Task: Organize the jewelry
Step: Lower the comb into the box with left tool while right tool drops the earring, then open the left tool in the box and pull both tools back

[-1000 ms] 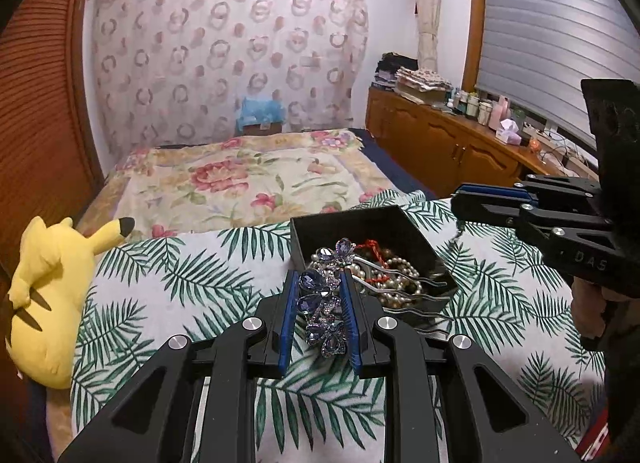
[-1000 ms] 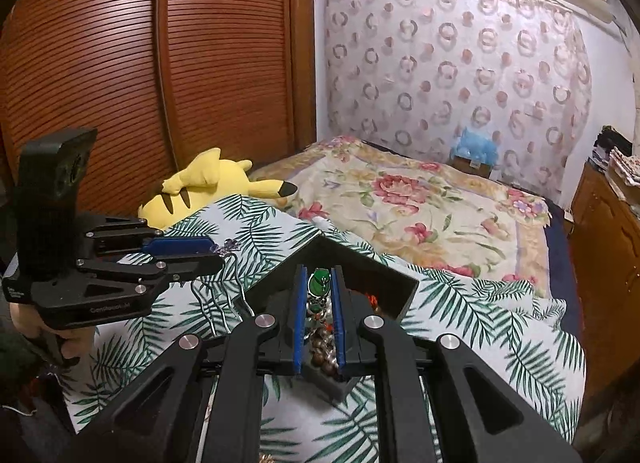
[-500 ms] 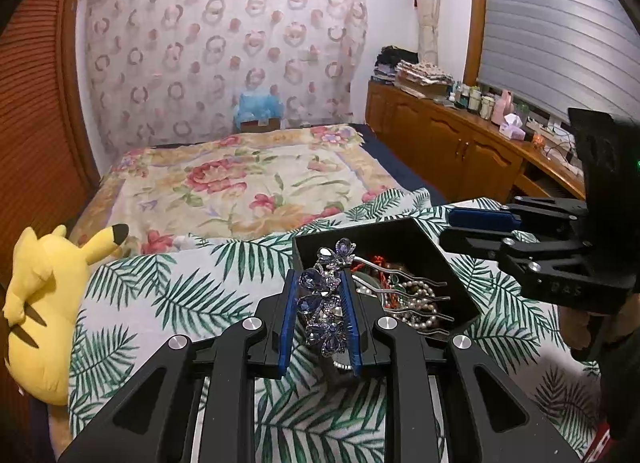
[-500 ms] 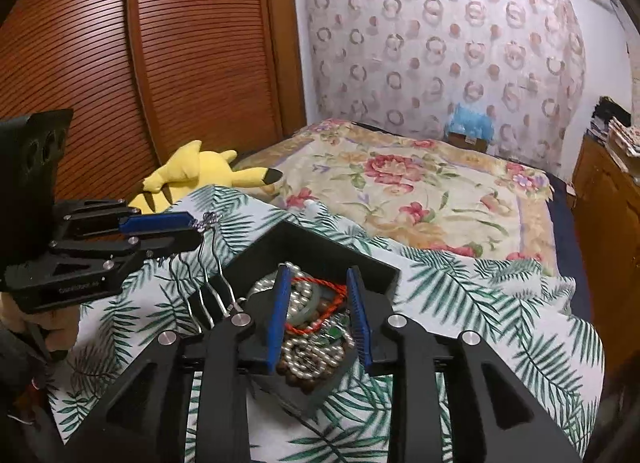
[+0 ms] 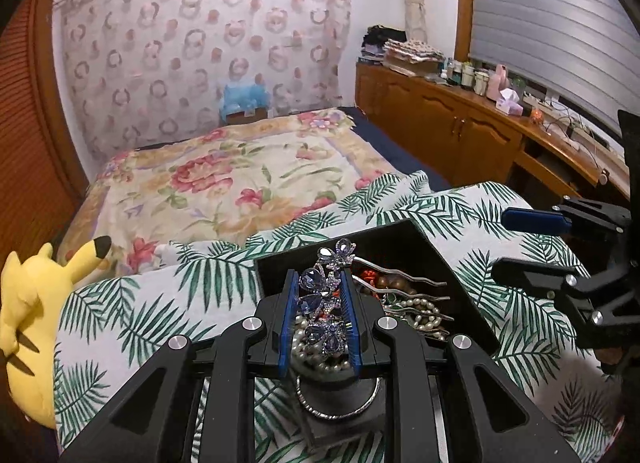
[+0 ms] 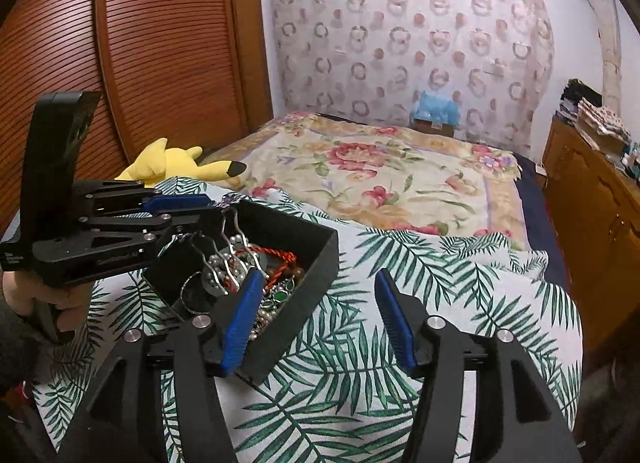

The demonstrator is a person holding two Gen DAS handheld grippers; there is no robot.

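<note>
Fingers of the left gripper [image 5: 320, 319]: blue pads drawn in close on a hair comb [image 5: 322, 299] set with blue crystal flowers, gripped across the ornament, metal prongs trailing over the box. Fingers of the right gripper [image 6: 320, 319]: jaws opening, nothing between the pads; the left pad [image 6: 244, 315] hangs over the near edge of the box, the other over the bedcover. Box [image 6: 316, 251]: black, open-topped, square, resting on a palm-leaf bedcover [image 6: 360, 363]. Contents: pearl strands [image 5: 420, 309], a red cord [image 6: 276, 253], brown beads, a green stone [image 6: 279, 296], a silver bangle [image 5: 340, 407]; all tangled together. Handling, by judgement: comb light and stiff, crystals and prongs easily bent or snagged on the strands, so best held by the ornament body as now; pearls and cord light, limp and slippery, likely to drag neighbours out, so best pinched at one loop and lifted slowly. Surroundings: yellow plush toy [image 5: 36, 315] at the bedcover's edge; floral quilt beyond.
</note>
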